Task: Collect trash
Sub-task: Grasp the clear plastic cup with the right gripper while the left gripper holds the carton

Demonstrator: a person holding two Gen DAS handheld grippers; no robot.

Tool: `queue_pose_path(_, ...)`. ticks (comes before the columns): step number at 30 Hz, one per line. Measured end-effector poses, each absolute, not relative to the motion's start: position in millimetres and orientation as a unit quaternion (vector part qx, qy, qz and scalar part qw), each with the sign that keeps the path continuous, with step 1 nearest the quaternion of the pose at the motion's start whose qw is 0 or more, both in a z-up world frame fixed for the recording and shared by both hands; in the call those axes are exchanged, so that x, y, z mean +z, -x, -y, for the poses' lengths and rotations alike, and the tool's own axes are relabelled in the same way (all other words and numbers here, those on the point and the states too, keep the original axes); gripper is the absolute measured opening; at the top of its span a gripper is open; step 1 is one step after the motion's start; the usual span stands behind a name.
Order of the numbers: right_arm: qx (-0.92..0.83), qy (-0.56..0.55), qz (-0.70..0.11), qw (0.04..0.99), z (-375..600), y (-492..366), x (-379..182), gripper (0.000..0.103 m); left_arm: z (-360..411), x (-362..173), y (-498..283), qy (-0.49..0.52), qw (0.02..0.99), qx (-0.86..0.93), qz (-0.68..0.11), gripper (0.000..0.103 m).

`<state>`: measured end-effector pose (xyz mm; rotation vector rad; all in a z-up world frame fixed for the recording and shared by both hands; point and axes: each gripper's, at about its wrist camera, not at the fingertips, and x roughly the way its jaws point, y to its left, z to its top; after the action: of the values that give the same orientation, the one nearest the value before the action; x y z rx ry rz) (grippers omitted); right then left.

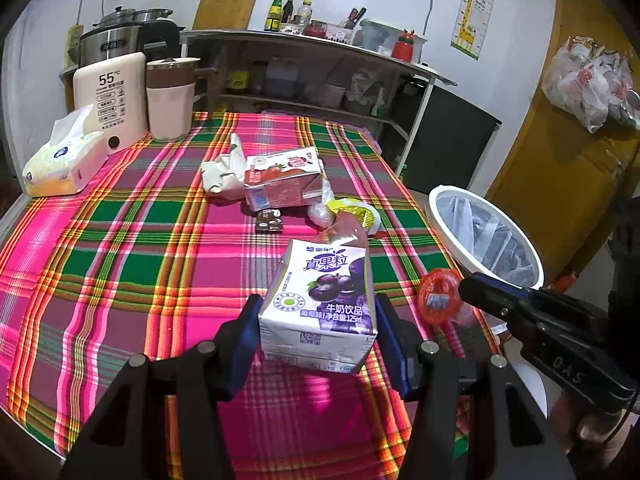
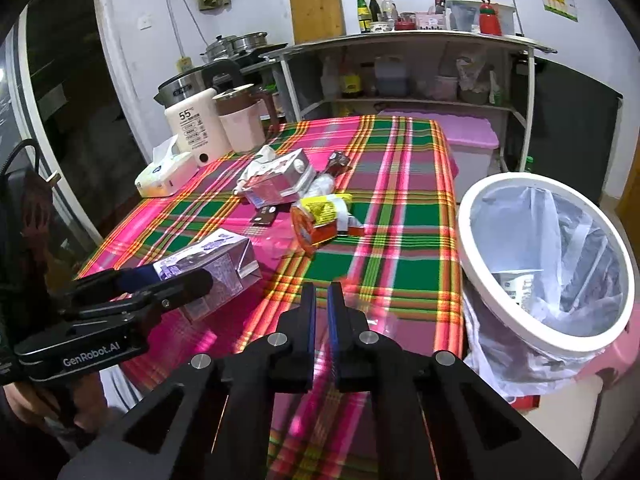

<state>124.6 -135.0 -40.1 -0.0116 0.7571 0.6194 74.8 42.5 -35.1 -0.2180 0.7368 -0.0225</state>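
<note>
Boxy purple carton (image 1: 320, 304), glossy, gripper-clamped (image 1: 318, 326)

Both wrist views look steeply down and forward from near the plaid table (image 1: 120, 240), sharing its far litter and white bin (image 2: 480, 264).

Trash bin (image 2: 472, 240) right of table (image 2: 400, 264), tissue pack (image 1: 60, 160) far left.
</note>
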Motion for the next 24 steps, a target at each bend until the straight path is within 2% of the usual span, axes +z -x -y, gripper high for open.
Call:
queue_pose_path(8, 0.282, -0.013, -0.367, 0.886, 149.7, -131.0, -43.3, 0.008, -38.8, -36.6, -77.4, 0.103, 0.925, -0.014, -0.365, 0.057)
queue_pose_path(9, 0.279, -0.015, -0.369, 0.886, 152.3, -133.4, -44.1, 0.016, -38.8, -36.9, -77.8, 0.103, 0.925, -0.014, -0.365, 0.057)
queue_pose_path(10, 0.274, -0.016, -0.369, 0.888, 154.6, -135.3, -45.1, 0.035, -39.0, -37.4, -78.4, 0.103, 0.925, -0.015, -0.366, 0.057)
queue_pose_path(12, 0.272, -0.018, -0.369, 0.889, 157.3, -137.2, -47.5, 0.064, -38.5, -38.4, -79.0, 0.104, 0.924, -0.015, -0.367, 0.057)
queue_pose_path(24, 0.292, 0.059, -0.393, 0.87, 143.1, -161.9, -73.2, 0.063, -38.3, -42.3, -80.3, 0.107, 0.921, -0.018, -0.373, 0.057)
